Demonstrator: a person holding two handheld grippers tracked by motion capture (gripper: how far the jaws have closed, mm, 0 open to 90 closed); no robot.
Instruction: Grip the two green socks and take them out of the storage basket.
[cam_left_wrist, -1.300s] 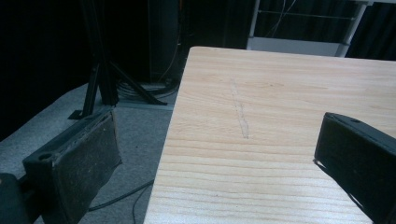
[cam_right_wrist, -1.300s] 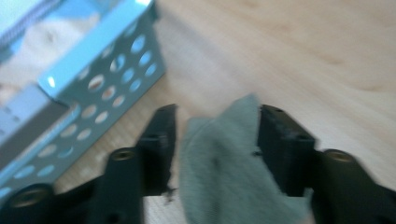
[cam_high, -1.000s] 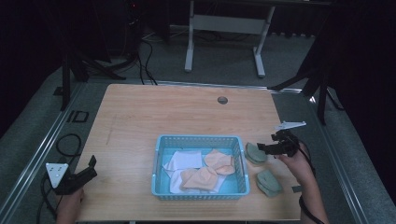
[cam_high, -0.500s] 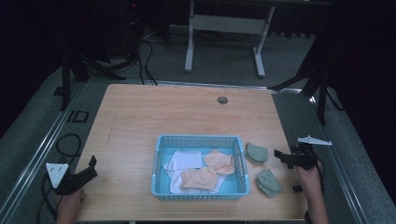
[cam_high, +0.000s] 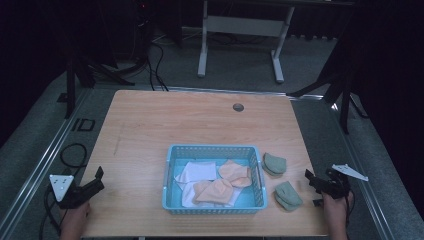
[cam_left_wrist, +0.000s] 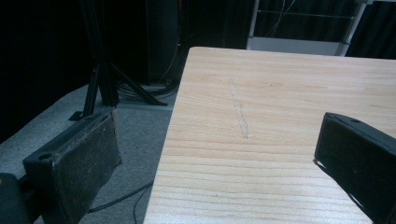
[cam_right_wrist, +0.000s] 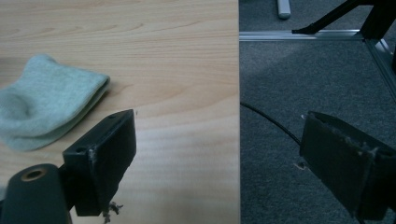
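Wooden tabletop (cam_high: 165, 125), pale and grained, fills the middle of my high view, with dark floor and cables around it. Near its front edge sits a light blue plastic basket (cam_high: 215, 151) holding white cloth (cam_high: 197, 172) and peach-coloured socks (cam_high: 227, 181) heaped together. Just to the right of the basket lie two grey-green socks, apart from each other: one sock (cam_high: 274, 163) farther from me, the other sock (cam_high: 288, 195) closer to the front edge. My left gripper (cam_high: 95, 181) hovers at the front left corner of the tabletop, well apart from the basket; in the left gripper view its jaws are spread wide with nothing between them, one over the floor and one over the bare wood. My right gripper (cam_high: 314, 189) sits at the right edge, near the closer grey-green sock but not touching it. In the right gripper view its jaws are also released and empty, straddling the tabletop's edge, with a grey-green sock to the left of them.
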